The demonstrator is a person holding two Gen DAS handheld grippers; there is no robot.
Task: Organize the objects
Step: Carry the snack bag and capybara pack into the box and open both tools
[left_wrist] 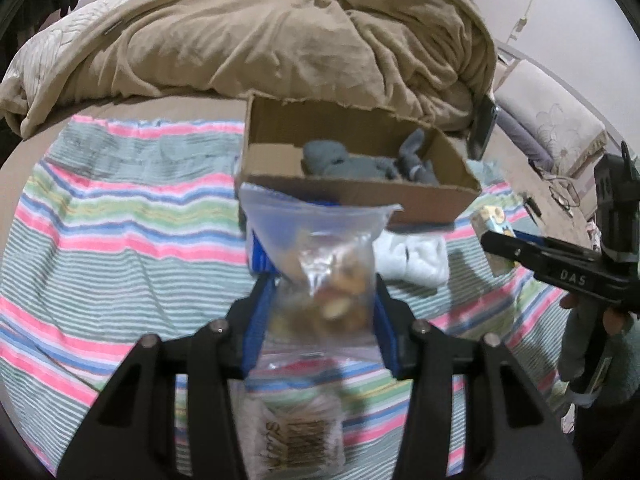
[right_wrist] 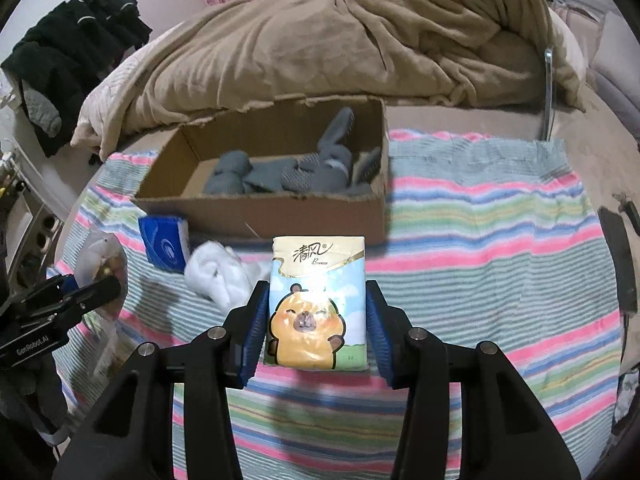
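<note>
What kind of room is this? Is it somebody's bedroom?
Most likely a bedroom. A rumpled tan blanket is heaped on a bed, a striped cloth is spread over the mattress, and dark clothes hang at the side.

Dim indoor light, soft shadows, motion blur, fisheye warping, dark corners

Bed (right_wrist: 600, 128) carries a striped towel (right_wrist: 480, 240) and a heaped tan blanket (right_wrist: 320, 40). On the towel: cardboard box (right_wrist: 280, 216), blue packet (right_wrist: 164, 240), white cloth (right_wrist: 220, 272).
</note>
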